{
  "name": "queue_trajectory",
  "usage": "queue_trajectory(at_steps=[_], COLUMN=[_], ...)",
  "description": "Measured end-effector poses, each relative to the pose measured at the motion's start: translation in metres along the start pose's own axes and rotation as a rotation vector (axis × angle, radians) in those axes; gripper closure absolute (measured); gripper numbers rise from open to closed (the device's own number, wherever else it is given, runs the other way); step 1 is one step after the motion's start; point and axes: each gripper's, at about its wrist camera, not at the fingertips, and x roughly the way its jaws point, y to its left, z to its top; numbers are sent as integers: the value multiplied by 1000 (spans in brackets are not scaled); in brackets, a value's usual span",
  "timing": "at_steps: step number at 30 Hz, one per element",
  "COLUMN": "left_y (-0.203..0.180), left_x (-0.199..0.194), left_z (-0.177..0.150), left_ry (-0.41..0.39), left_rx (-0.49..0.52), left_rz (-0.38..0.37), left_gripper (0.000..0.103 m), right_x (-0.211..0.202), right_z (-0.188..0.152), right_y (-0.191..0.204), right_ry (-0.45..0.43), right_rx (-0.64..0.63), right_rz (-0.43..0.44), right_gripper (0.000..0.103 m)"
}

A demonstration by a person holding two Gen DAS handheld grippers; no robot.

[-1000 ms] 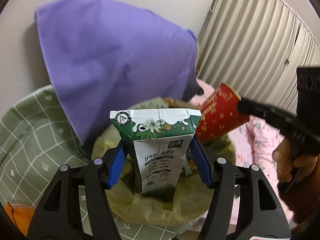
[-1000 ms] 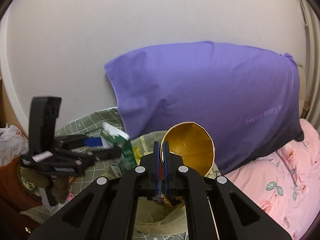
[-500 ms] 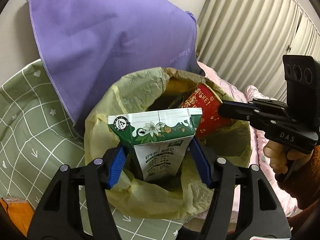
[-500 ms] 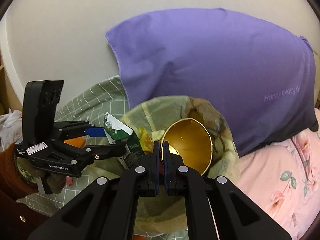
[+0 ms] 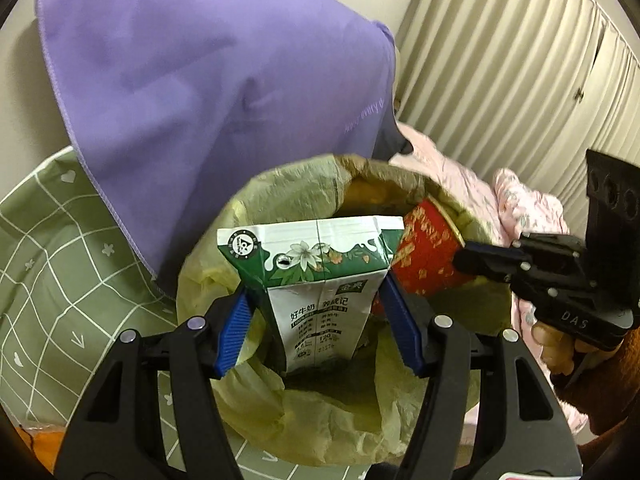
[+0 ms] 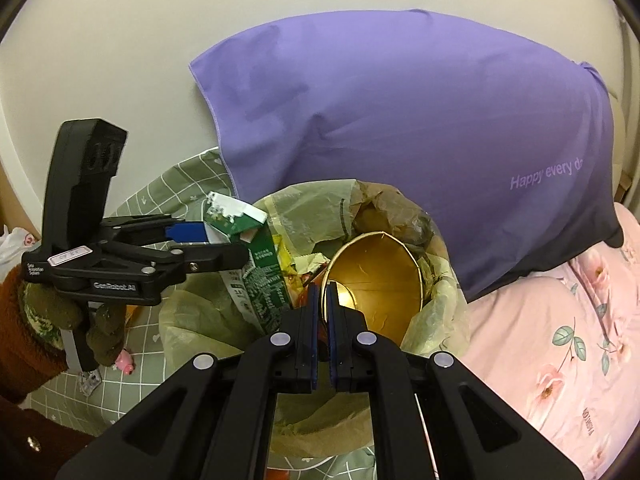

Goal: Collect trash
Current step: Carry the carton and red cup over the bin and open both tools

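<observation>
Jaws of both grippers hold: left gripper (image 5: pixel 320 312) clamps the carton (image 5: pixel 320 280), right gripper (image 6: pixel 320 300) pinches the cup (image 6: pixel 376 280) rim; both have sunk into the bag (image 5: pixel 280 412) mouth, ready for release

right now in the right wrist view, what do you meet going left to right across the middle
left claw → milk carton → gold-lined paper cup in the trash bag → pink floral bedding
</observation>
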Motion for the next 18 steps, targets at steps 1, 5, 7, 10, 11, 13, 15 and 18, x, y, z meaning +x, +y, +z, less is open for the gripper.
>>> queue_trajectory(at_steps=[1,5,7,10,11,13,15,18], left_y=[-2,-7,-7,-5,-4,-2,-1,0], left_x=[4,11,9,6,3,-7,-14,-31], left_z=[-1,-7,-9,-9,-9,-11,-12,-12], left_ry=[16,41,36,28,24,11,-3,-29], left_rx=[12,31,25,11,6,-2,-16,-42], left_rz=[2,0,-2,-1,0,-5,-12,-18], left_gripper=[44,44,44,44,44,44,41,35], right_x=[-1,-2,-2,-4,-4,-8,-12,-15], right_z=[-1,-1,-1,-1,-1,-1,-1,-1], right_y=[0,-3,-4,-3,-3,-2,-1,2], right_ry=[-2,-4,-5,-11,-15,-28,-39,-52], right_rx=[-1,12,16,18,20,25,23,23], right_rz=[-2,-2,-5,-9,-9,-10,-31,-71], right_gripper=[98,98,98,98,98,97,96,95])
